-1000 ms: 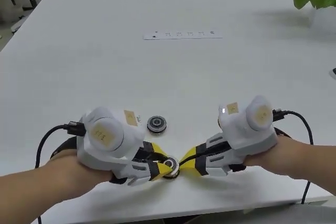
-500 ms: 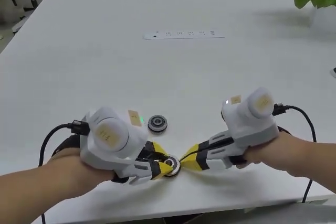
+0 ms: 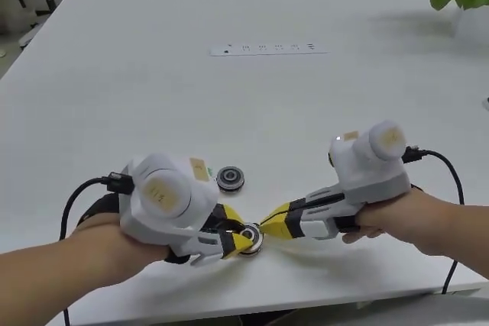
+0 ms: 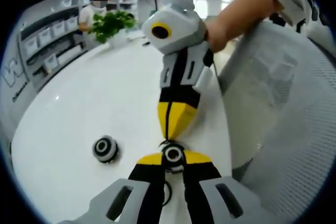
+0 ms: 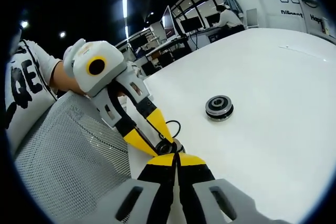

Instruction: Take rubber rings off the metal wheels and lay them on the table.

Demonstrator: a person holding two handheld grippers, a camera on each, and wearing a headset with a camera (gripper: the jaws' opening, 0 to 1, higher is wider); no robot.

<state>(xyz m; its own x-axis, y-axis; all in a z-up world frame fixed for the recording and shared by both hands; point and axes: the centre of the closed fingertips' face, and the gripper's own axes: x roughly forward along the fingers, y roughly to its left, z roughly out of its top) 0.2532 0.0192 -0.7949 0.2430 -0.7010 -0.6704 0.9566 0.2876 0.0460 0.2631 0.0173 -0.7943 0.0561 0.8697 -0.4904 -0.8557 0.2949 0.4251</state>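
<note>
While left gripper [image 4: 173, 158] sits clamped on a small black-rimmed silver metal wheel [image 4: 173, 152] | right gripper [image 5: 176, 157]: jaws pressed together, tips touching that wheel's rim

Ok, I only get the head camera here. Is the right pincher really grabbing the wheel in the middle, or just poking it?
Observer: The left gripper view shows the right gripper with its yellow tips pressed together, touching the top edge of the wheel that the left gripper clamps. It isn't around the wheel.
Operator: Is a rubber ring loose anywhere?
Observer: Maybe. The right gripper view shows a thin black loop poking out just behind that wheel; I can't tell if it's fully off.
Operator: And the other wheel?
Observer: Side-on in the right gripper view, the second wheel lies flat on the table, apart, with a black band round its side.
</note>
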